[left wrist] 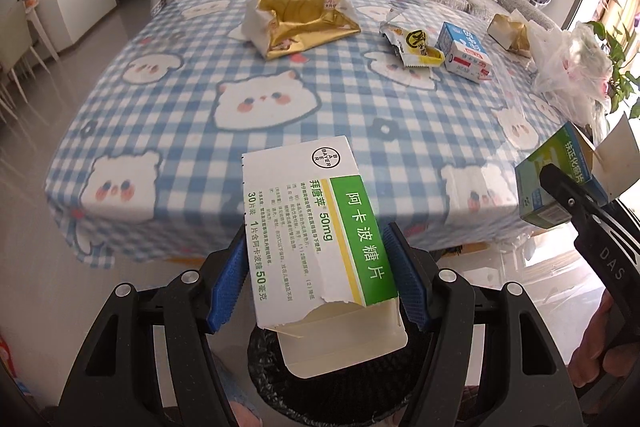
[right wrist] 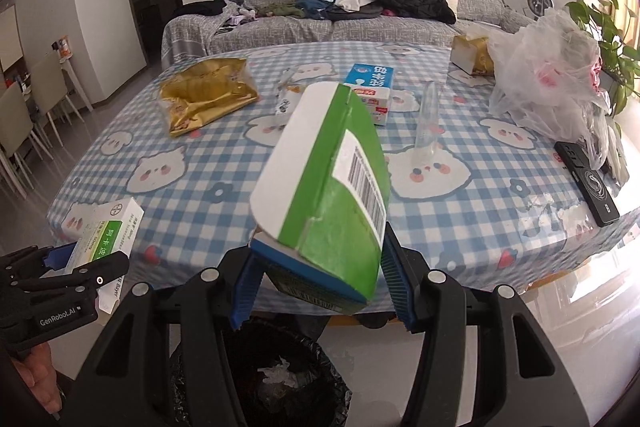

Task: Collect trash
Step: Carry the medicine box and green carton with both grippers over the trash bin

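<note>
In the left wrist view, the left tongs [left wrist: 320, 281] are gripping a white and green medicine box [left wrist: 316, 231] between their blue pads, low in the centre of the frame. The box's torn flap is hanging over a black-lined trash bin [left wrist: 276, 391] at the bottom edge. Beyond it, the tabletop [left wrist: 192, 131], covered in a blue checked cloth with cartoon faces, is filling the middle of the frame. A crumpled gold bag [left wrist: 304, 17] is lying at upper centre, a yellow snack wrapper [left wrist: 412, 45] and a blue and white carton [left wrist: 464, 51] to its right, and a clear plastic bag [left wrist: 568, 67] at the far right. At the right edge, the right tongs [left wrist: 568, 187] are holding a green and blue box [left wrist: 560, 175].

In the right wrist view, the right tongs [right wrist: 320, 285] are clamping that green and blue box [right wrist: 328, 195], barcode side up, in the centre of the frame. The trash bin [right wrist: 264, 379] is sitting directly below, with pale scraps inside. At lower left, the left tongs [right wrist: 80, 263] are carrying the medicine box [right wrist: 106, 235]. The gold bag [right wrist: 204, 95] is lying at upper left, the carton [right wrist: 372, 87] above centre, the plastic bag [right wrist: 548, 75] at upper right, and a black remote [right wrist: 586, 183] at the right.
</note>
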`<state>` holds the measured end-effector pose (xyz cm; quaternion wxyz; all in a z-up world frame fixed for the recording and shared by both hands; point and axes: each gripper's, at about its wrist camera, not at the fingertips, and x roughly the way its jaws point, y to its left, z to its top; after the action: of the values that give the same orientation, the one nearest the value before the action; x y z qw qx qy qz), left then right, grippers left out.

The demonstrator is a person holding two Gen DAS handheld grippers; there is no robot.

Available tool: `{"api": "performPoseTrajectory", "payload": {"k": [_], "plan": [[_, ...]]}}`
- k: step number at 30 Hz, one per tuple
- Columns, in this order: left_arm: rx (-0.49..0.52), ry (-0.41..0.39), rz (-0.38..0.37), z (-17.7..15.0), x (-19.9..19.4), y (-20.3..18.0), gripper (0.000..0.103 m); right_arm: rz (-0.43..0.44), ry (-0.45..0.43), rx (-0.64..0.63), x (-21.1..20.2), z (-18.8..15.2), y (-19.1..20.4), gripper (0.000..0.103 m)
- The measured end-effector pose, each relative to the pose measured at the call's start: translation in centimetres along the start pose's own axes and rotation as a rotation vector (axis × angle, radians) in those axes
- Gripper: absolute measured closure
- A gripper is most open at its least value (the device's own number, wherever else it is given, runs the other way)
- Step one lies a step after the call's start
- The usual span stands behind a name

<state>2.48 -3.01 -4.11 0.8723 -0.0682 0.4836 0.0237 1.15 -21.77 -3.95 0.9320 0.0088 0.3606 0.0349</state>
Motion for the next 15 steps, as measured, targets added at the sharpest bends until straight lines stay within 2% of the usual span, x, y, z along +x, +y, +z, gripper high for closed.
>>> {"api": "performPoseTrajectory", "payload": {"k": [15], "plan": [[-0.016, 0.034, 0.004, -5.6, -0.8, 1.8, 0.039, 0.02, 0.055, -0.027, -0.9, -5.7, 3.2, 0.051]]}}
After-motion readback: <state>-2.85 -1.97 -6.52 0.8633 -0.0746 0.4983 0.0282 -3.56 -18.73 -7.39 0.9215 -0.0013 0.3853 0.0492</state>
